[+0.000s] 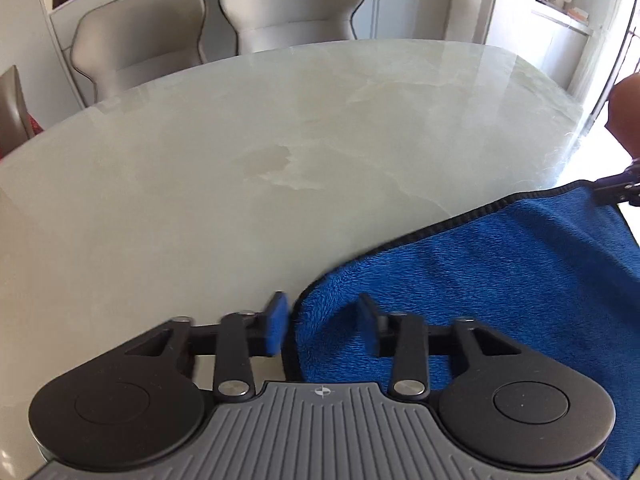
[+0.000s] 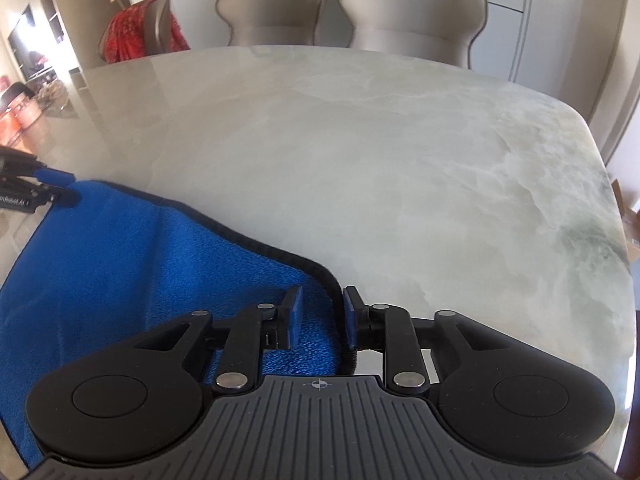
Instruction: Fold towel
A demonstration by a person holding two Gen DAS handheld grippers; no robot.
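Observation:
A blue towel [image 1: 500, 280] with a dark hem lies on the marble table [image 1: 240, 160]. In the left wrist view its near left corner sits between the fingers of my left gripper [image 1: 326, 324], which is open around it. In the right wrist view the towel [image 2: 120, 260] fills the lower left, and its near right corner lies between the fingers of my right gripper [image 2: 320, 316], also open. Each gripper shows at the other view's edge, the right one [image 1: 616, 188] and the left one [image 2: 40, 188], both at the towel's corners.
Two grey chairs [image 1: 288, 4] stand at the table's far side, also in the right wrist view [image 2: 412, 4]. A chair with red cloth [image 2: 140, 28] stands at the far left. Bare marble [image 2: 400, 160] stretches beyond the towel.

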